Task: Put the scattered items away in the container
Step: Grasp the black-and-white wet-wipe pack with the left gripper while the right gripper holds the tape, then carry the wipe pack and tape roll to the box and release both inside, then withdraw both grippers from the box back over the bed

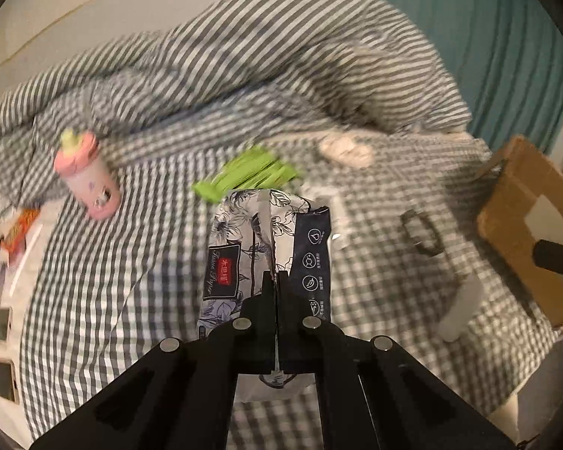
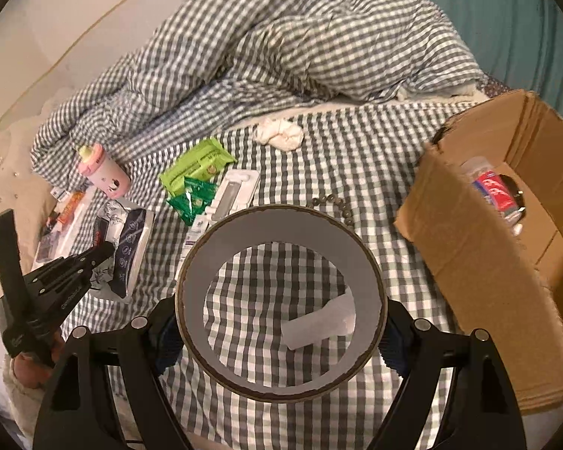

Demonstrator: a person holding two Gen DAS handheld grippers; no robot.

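Note:
My left gripper (image 1: pixel 276 281) is shut on a floral tissue pack (image 1: pixel 255 240), pinching its wrapper and holding it above the checked bed sheet; it also shows in the right wrist view (image 2: pixel 125 240) with the left gripper (image 2: pixel 105 249) on it. My right gripper (image 2: pixel 281 337) is shut on a large tape roll (image 2: pixel 281 225), held between the blue pads above the sheet. The cardboard box (image 2: pixel 480 247) stands open at the right, with a red-labelled item (image 2: pixel 493 187) inside; its corner shows in the left wrist view (image 1: pixel 521 206).
On the sheet lie a pink bottle (image 2: pixel 103 170), green packets (image 2: pixel 195 167), a white case (image 2: pixel 232 191), a crumpled white tissue (image 2: pixel 281 133), a bead bracelet (image 2: pixel 336 204) and a white strip (image 2: pixel 319 324). A rumpled duvet (image 2: pixel 281 37) fills the back. Small boxes (image 2: pixel 63 217) lie at left.

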